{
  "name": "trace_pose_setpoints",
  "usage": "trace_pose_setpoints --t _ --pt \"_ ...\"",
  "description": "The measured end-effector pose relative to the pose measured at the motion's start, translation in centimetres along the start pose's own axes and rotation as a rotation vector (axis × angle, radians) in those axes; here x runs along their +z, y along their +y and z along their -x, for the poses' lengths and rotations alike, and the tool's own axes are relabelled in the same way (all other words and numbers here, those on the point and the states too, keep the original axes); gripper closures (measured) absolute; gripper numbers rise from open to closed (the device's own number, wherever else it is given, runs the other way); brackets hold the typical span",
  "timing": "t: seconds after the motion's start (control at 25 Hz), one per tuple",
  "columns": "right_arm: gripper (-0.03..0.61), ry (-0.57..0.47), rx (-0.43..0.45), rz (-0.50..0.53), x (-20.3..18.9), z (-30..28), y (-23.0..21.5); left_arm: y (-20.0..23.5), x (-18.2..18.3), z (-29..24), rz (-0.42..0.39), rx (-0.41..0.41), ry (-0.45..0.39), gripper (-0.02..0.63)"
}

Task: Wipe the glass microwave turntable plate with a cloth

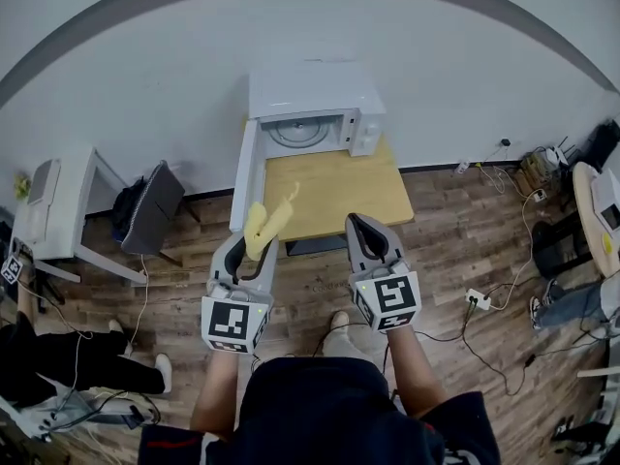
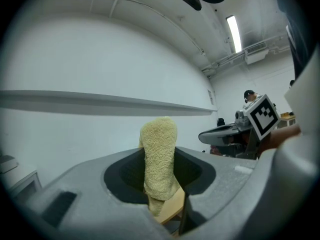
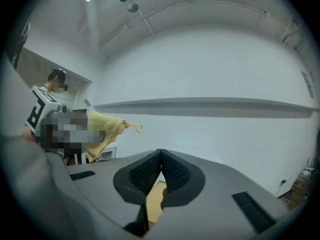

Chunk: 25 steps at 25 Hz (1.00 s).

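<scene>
Left gripper point(image 1: 250, 250) pinched the cloth point(image 1: 267, 221); right gripper point(image 1: 366, 231) was closed, empty. Only the head view showed the plate point(image 1: 298, 132) in the microwave point(image 1: 310, 90).

One microwave point(image 1: 310, 93) with one glass turntable plate point(image 1: 298, 132) stands at the far end of one wooden table point(image 1: 339, 197). Nearer are two grippers, the left gripper point(image 1: 254, 243) and right gripper point(image 1: 364, 221), and one yellow cloth point(image 1: 267, 223).

White wall point(image 1: 145, 76) behind. Wood-plank floor point(image 1: 465, 240). Light wooden table point(image 1: 329, 197) against wall. White desk point(image 1: 77, 216) at left. Ceiling tube light point(image 2: 234, 33) lit. Power strip point(image 1: 478, 298) on floor, right.
</scene>
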State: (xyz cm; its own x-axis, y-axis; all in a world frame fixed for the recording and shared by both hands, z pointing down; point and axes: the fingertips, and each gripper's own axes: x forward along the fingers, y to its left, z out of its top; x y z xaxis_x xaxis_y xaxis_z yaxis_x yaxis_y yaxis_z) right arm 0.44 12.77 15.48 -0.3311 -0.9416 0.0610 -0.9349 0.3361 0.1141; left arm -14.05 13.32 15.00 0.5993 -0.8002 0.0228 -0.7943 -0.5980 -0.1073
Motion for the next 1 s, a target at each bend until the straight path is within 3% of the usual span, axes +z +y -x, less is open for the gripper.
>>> trace_pose_setpoints --t 0.56,1.0 --pt "0.569 0.002 0.124 0.008 -0.9 -6.4 -9.2 -1.7 0.1 -9.8 0.000 0.121 0.042 0.482" --pt "0.569 0.040 0.184 0.068 -3.9 -9.3 -13.9 -3.1 -2.6 -15.3 -0.005 0.170 0.119 0.482"
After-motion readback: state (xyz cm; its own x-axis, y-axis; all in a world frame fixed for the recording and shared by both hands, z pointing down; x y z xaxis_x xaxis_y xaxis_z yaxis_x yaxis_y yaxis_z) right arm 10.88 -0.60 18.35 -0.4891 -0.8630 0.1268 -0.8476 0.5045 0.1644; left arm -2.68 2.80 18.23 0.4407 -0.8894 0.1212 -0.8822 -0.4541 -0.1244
